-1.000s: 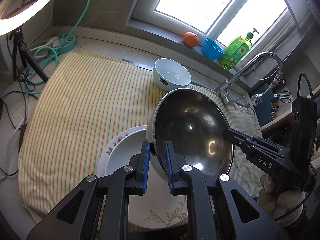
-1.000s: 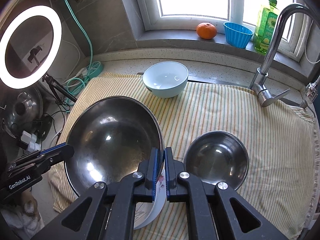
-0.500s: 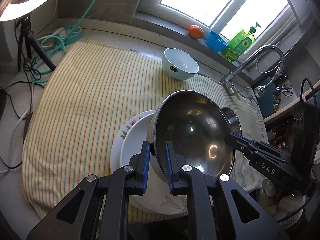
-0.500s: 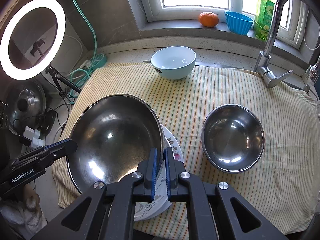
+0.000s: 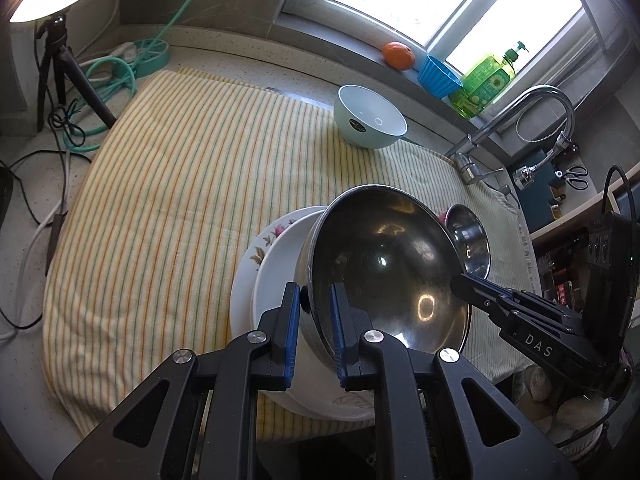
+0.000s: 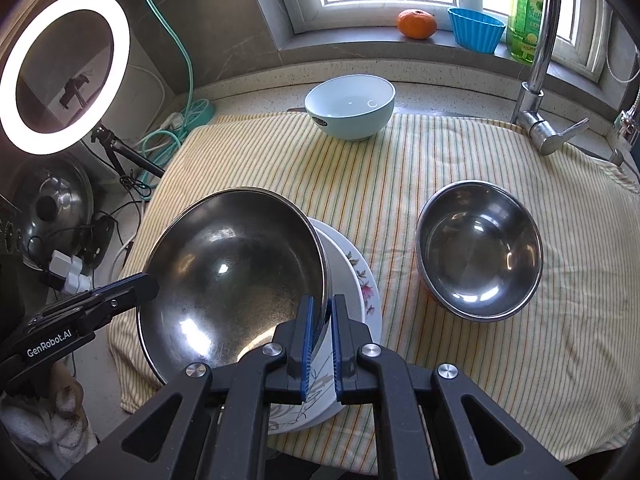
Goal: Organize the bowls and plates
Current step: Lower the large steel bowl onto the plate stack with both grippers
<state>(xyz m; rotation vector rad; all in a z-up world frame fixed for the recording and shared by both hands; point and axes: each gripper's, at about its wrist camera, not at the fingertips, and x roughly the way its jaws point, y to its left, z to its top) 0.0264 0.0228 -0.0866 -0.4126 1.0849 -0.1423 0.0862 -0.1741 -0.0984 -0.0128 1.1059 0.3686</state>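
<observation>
I hold the large steel bowl by its rim from both sides: my left gripper has its fingers narrowed onto the left edge, my right gripper pinches the right edge, because the bowl is too wide and slick for one grip. It hangs tilted just above the stack of plates at the near left of the striped towel on the worktop, so I judge I am nesting it there. I count two steel bowls, this one and the smaller steel bowl to the right, one pale blue bowl at the far edge, and at least two plates stacked.
</observation>
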